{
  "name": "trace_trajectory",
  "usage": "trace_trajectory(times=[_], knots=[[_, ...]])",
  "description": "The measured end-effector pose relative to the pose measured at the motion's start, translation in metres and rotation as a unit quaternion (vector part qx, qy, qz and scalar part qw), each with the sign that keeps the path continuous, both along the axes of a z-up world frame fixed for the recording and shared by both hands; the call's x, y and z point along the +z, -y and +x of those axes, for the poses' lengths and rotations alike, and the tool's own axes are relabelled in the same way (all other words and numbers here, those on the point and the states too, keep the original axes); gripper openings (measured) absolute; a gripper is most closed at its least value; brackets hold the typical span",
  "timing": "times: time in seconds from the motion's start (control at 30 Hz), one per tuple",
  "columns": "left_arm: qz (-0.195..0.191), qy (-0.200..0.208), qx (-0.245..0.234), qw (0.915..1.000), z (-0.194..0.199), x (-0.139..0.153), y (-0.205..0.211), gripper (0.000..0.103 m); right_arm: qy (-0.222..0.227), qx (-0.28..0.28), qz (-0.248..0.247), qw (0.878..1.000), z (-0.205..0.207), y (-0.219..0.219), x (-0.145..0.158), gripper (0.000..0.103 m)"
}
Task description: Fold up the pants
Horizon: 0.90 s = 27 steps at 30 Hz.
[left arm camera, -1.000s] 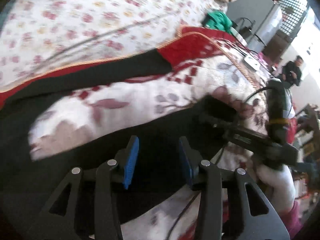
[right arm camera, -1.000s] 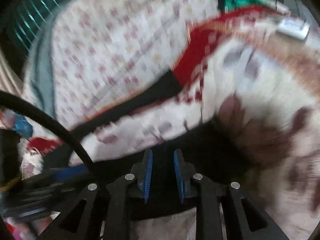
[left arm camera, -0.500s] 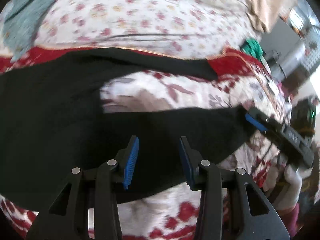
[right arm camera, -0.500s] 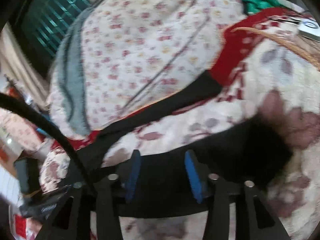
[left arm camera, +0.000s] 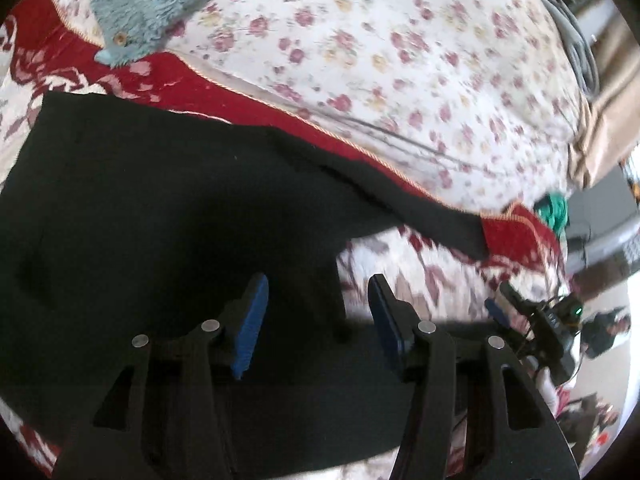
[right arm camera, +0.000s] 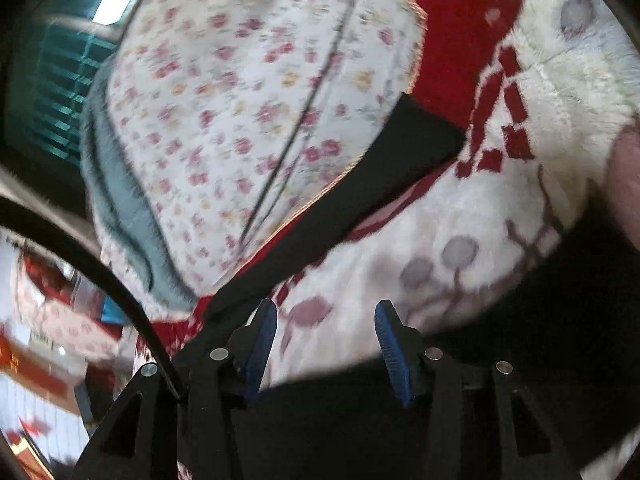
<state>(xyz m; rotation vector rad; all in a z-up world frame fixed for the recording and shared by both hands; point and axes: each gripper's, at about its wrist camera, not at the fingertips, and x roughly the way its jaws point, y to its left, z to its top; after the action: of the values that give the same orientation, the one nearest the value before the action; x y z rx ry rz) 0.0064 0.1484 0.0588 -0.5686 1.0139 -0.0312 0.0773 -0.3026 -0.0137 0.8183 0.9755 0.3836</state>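
Over the bed [left arm camera: 400, 60], both hand-held grippers, left [left arm camera: 316, 316] and right [right arm camera: 326, 344], hover spread above the flat pants [left arm camera: 160, 200], gripping nothing, likely choosing fold points.

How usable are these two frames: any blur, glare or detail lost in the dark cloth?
Left wrist view: mostly sharp, black pants nearly featureless, window glare at right edge. Right wrist view: motion blur smears the floral sheet; pants read as flat black; both show fisheye bending.
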Motion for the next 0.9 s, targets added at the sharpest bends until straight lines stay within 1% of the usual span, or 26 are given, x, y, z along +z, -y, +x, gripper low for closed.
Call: trace_trajectory(times=[0.03, 0.1, 0.13, 0.17, 0.27, 0.3, 0.4, 0.5, 0.63, 0.73, 0.8, 0.83, 0.87, 0.9], knots=[[-0.007, -0.001, 0.005, 1.0, 0.004, -0.001, -0.003, 0.052, -0.002, -0.008, 0.002, 1.0, 0.009, 0.002, -0.005, 0.051], [-0.021, -0.002, 0.022, 0.9995, 0.02, -0.005, -0.013, 0.052, -0.005, -0.022, 0.005, 1.0, 0.022, 0.006, -0.012, 0.059], [-0.025, -0.004, 0.028, 0.9993, 0.027, -0.007, -0.016, 0.059, -0.008, -0.026, 0.007, 1.0, 0.028, 0.008, -0.016, 0.066], [-0.032, -0.007, 0.033, 0.9989, 0.035, -0.009, -0.019, 0.065, -0.014, -0.031, 0.012, 0.999, 0.036, 0.01, -0.022, 0.067], [-0.065, -0.019, 0.052, 0.9963, 0.063, -0.022, -0.026, 0.065, -0.02, -0.032, 0.011, 0.999, 0.054, 0.01, -0.029, 0.067], [-0.069, -0.025, 0.055, 0.9958, 0.07, -0.026, -0.027, 0.065, -0.019, -0.032, 0.01, 0.999, 0.058, 0.01, -0.029, 0.067], [-0.071, -0.044, 0.082, 0.9931, 0.093, -0.037, -0.032, 0.065, -0.022, -0.032, 0.012, 0.999, 0.073, 0.011, -0.032, 0.068], [-0.071, -0.059, 0.106, 0.9901, 0.107, -0.046, -0.037, 0.065, -0.029, -0.034, 0.018, 0.999, 0.085, 0.012, -0.037, 0.068], [-0.058, -0.06, 0.123, 0.9889, 0.121, -0.05, -0.038, 0.065, -0.035, -0.044, 0.03, 0.998, 0.097, 0.015, -0.043, 0.068], [-0.044, -0.063, 0.124, 0.9893, 0.132, -0.054, -0.034, 0.066, -0.045, -0.046, 0.034, 0.997, 0.105, 0.015, -0.046, 0.068], [-0.034, -0.056, 0.127, 0.9897, 0.136, -0.056, -0.032, 0.066, -0.044, -0.039, 0.032, 0.998, 0.109, 0.015, -0.047, 0.064], [-0.031, -0.05, 0.127, 0.9902, 0.137, -0.057, -0.031, 0.066, -0.043, -0.042, 0.029, 0.998, 0.11, 0.015, -0.048, 0.049], [-0.029, -0.047, 0.124, 0.9907, 0.138, -0.057, -0.031, 0.065, -0.043, -0.048, 0.035, 0.997, 0.11, 0.018, -0.053, 0.03], [-0.021, -0.044, 0.116, 0.9921, 0.139, -0.057, -0.03, 0.059, -0.047, -0.05, 0.046, 0.997, 0.109, 0.02, -0.058, 0.022]])
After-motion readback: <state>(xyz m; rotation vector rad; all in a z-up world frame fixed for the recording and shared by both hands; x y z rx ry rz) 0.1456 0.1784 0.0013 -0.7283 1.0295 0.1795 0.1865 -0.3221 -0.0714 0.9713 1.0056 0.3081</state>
